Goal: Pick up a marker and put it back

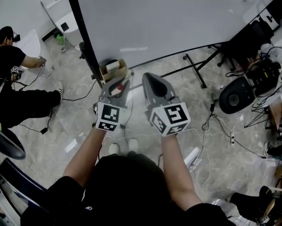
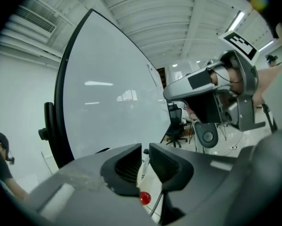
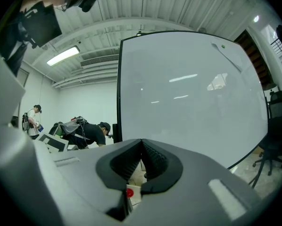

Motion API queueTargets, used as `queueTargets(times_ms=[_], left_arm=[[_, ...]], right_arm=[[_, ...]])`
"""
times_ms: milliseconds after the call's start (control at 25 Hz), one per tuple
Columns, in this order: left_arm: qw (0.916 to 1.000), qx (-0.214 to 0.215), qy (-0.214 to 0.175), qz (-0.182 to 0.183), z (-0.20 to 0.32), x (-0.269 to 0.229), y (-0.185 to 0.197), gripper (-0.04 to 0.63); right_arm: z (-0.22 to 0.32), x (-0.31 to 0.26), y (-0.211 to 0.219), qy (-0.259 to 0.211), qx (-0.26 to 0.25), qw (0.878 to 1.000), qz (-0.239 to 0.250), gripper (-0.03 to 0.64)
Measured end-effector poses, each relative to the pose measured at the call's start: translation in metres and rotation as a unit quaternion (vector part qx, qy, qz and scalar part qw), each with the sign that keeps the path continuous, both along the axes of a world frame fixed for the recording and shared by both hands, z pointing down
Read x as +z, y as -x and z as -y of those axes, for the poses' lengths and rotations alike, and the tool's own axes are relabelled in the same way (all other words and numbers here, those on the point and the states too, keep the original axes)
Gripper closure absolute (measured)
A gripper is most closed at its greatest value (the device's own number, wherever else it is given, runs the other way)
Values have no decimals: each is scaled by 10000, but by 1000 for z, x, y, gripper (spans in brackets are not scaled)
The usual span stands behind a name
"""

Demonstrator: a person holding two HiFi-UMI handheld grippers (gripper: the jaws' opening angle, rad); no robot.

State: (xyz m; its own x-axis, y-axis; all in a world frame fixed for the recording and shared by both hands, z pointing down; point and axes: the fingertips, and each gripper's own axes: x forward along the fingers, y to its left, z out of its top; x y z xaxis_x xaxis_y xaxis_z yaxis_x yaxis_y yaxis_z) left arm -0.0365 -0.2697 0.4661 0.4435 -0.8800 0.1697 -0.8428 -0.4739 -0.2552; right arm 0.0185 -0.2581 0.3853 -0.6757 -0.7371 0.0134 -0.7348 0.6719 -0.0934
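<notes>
My left gripper (image 2: 145, 145) is shut on a white marker (image 2: 145, 164) with a black cap, which stands upright between the pads. In the head view the left gripper (image 1: 118, 84) hovers just in front of a small cardboard box (image 1: 113, 70) at the foot of the whiteboard (image 1: 178, 18). Beside it on the right, my right gripper (image 1: 150, 76) is shut with nothing in it. Its ribbed pads meet at the tips (image 3: 142, 141). Both grippers point at the whiteboard (image 3: 193, 93). A white thing with a red spot (image 2: 145, 198) lies below the left jaws.
The whiteboard's black frame post (image 2: 61, 126) and stand legs (image 1: 195, 69) are close ahead. A person (image 1: 9, 74) crouches at the left. A black chair base (image 1: 237, 95), equipment and cables (image 1: 216, 126) lie on the floor at the right.
</notes>
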Motion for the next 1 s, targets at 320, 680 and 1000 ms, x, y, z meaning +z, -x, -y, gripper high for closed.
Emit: queueTargets(times_ms=[320, 680, 1000], left_arm=[[9997, 15, -105, -233, -28, -18, 13, 591], [9988, -1, -229, -442, -51, -32, 31, 591], [9973, -33, -312, -665, -69, -44, 47, 591]], right_arm=[[-25, -10, 10, -126, 33, 9998, -129, 607], [-46, -17, 20, -170, 71, 9998, -82, 607], [-64, -23, 23, -224, 132, 9996, -50, 607]])
